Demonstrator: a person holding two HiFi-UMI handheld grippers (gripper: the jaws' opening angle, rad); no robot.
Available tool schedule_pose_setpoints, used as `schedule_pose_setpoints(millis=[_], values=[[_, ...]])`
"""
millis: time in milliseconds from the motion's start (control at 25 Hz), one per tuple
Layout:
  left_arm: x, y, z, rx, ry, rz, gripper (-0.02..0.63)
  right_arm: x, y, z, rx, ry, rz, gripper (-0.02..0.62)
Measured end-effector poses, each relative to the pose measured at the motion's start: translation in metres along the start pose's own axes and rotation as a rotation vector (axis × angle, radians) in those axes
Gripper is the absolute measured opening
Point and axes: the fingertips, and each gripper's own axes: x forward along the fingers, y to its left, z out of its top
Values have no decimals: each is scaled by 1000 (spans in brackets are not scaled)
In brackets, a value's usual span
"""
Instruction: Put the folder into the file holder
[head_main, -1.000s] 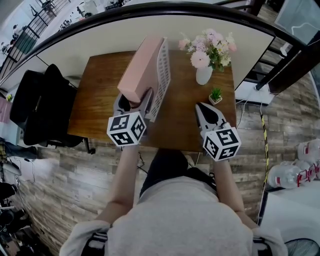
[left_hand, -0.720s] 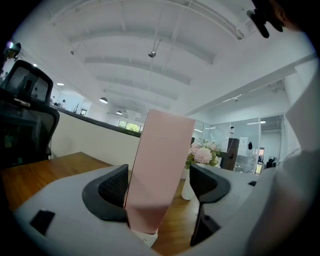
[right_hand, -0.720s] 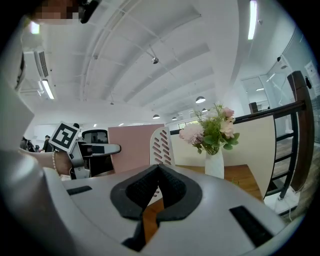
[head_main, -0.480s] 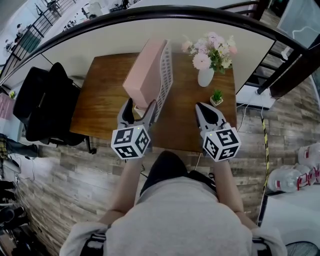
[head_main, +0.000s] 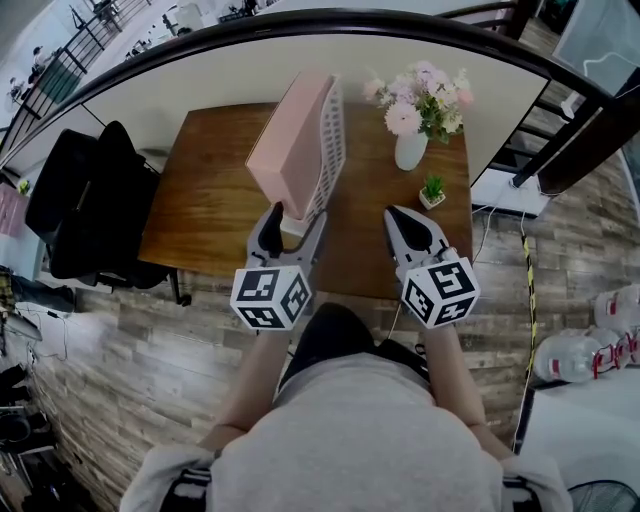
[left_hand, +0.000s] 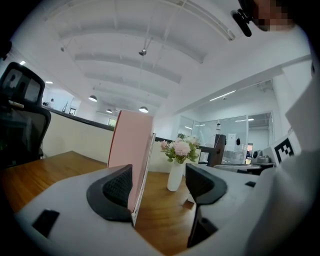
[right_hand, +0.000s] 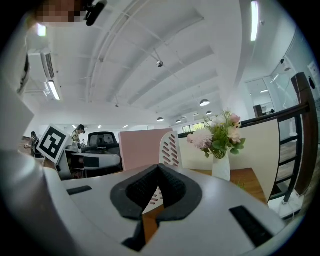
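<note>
Head view has the pink folder (head_main: 290, 140) standing upright in the white perforated file holder (head_main: 330, 130), its flat side against the holder's slotted wall, on the far half of the wooden table (head_main: 200, 200). Both of my tongs are off it. My left gripper (head_main: 297, 215) sits just in front of the holder's near end; its jaws have just been closing a little, yet they stand well apart and the pads press on nothing. Left gripper view shows the folder's near edge past the left pad, with bare tabletop and the vase in the gap between the pads. My right gripper (head_main: 397, 215) hangs over the table's near edge, to the right of the holder and apart from it, with its jaws together and nothing caught between the ribbed pads. Beyond it a white vase (head_main: 408, 150) of pink and white flowers stands at the far right of the table, and a small potted plant (head_main: 432, 190) sits just in front of that. Off the table's left side is a black chair (head_main: 90, 200).
</note>
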Motion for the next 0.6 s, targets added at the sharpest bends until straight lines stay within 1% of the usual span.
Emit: schedule_pose_setpoints(millis=[200, 240, 320, 400, 600], values=[[0, -13, 4, 17, -15, -45, 224, -3, 7, 10, -11, -25, 13, 9], [0, -16, 4, 18, -18, -54, 191, -3, 8, 11, -11, -30, 16, 9], [-1, -21, 4, 21, -23, -69, 160, -5, 11, 13, -14, -34, 21, 9], [-1, -26, 5, 21, -27, -88, 114, -6, 13, 15, -22, -33, 26, 9], [2, -43, 11, -15, -58, -175, 46, -8, 18, 20, -19, -40, 40, 9]])
